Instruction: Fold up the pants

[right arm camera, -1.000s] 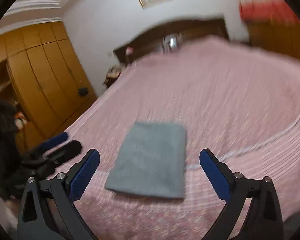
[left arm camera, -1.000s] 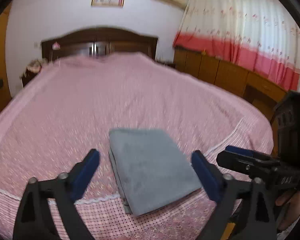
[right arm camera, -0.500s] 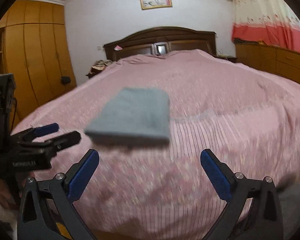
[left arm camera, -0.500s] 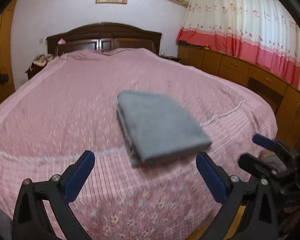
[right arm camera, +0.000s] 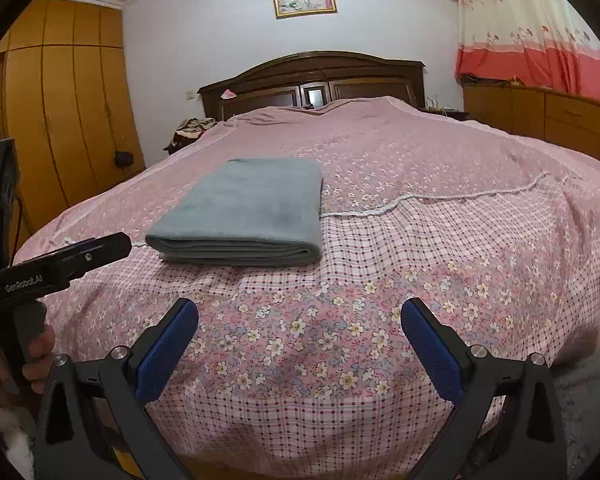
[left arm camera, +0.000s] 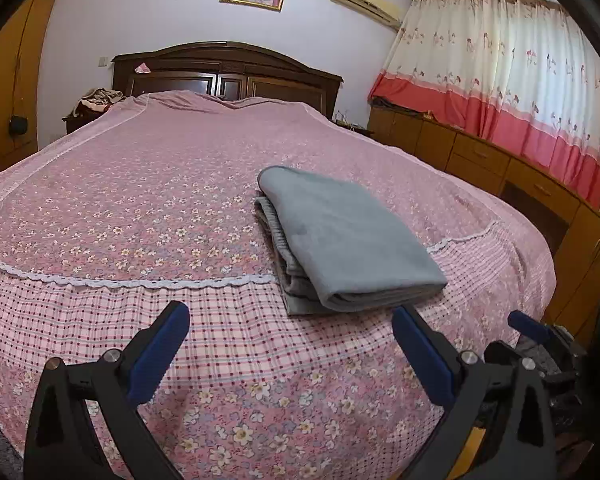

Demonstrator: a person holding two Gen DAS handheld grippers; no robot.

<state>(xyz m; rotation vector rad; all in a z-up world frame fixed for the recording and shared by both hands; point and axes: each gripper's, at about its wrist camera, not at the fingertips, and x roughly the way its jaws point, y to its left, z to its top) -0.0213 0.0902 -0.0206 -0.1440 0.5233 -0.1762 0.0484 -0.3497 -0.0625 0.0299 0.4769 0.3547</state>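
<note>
the folded pants (left arm camera: 348,236) lie ahead on the bed (left arm camera: 140,200), nearer the left gripper (left arm camera: 288,344); both jaws gape apart, empty.

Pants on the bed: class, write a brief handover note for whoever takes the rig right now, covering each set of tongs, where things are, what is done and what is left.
Left tongs: open, empty, off the foot of the bed.
Right tongs: open, empty, also short of the pants.
Pants: grey, folded into a flat rectangle, lying on the bedspread near the foot, across the lace seam. Neither tongs touch them.
Done: the fold looks finished, layers stacked fairly evenly.
Left: probably nothing; at most tidy the bottom layer sticking out at the near left edge.
</note>
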